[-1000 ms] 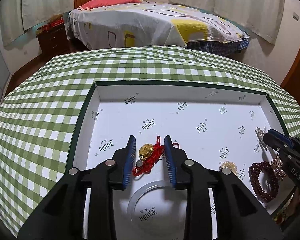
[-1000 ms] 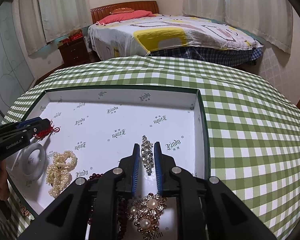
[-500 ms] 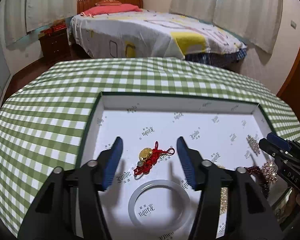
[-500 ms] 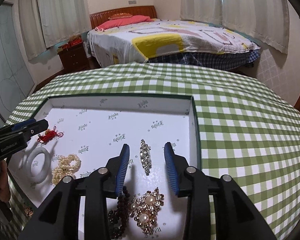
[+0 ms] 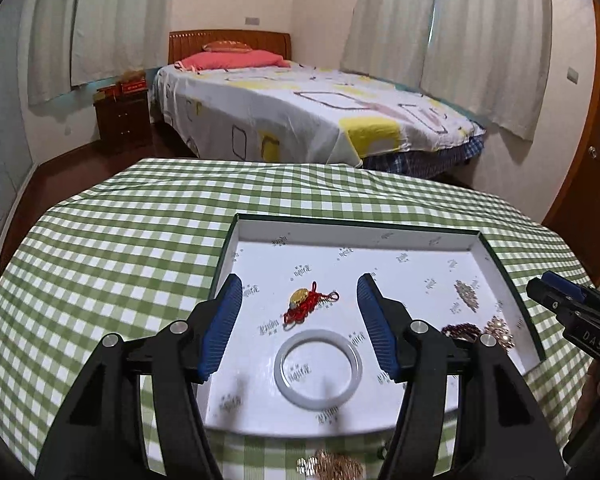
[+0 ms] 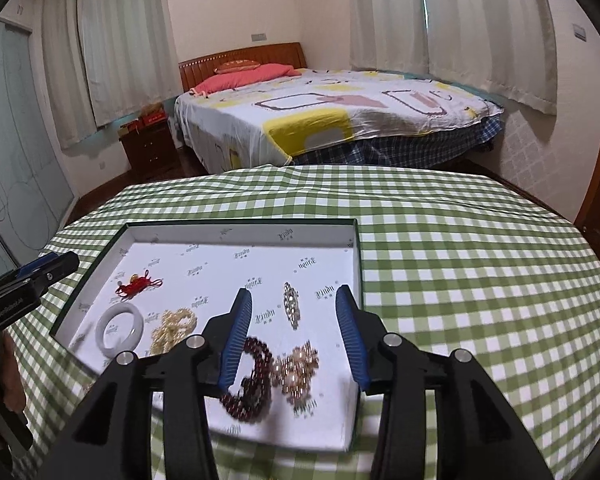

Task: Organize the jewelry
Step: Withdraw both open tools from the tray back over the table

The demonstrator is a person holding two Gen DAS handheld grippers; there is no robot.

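Note:
A white-lined tray [image 5: 356, 226] sits on the green checked cloth. My left gripper [image 5: 299, 280] hovers open above it, holding nothing; below it lie a red knotted charm with a gold piece [image 5: 306, 304] and a white bangle [image 5: 318, 368]. My right gripper [image 6: 294, 292] hangs over the tray's right part, its jaws opening with nothing between them. Under it lie a rhinestone brooch [image 6: 291, 306], a dark red bead bracelet [image 6: 252, 380] and a gold pearl brooch [image 6: 298, 368]. A pearl strand [image 6: 174, 328] rests beside the bangle [image 6: 120, 330].
A blurred gold piece [image 5: 332, 466] lies on the cloth in front of the tray's near edge. The round table [image 6: 460, 260] has bare cloth to the right and behind the tray. A bed [image 6: 332, 116] stands beyond the table.
Both grippers opened, let go of the red charm and the rhinestone brooch, and drew up and back. Both pieces now lie in the tray.

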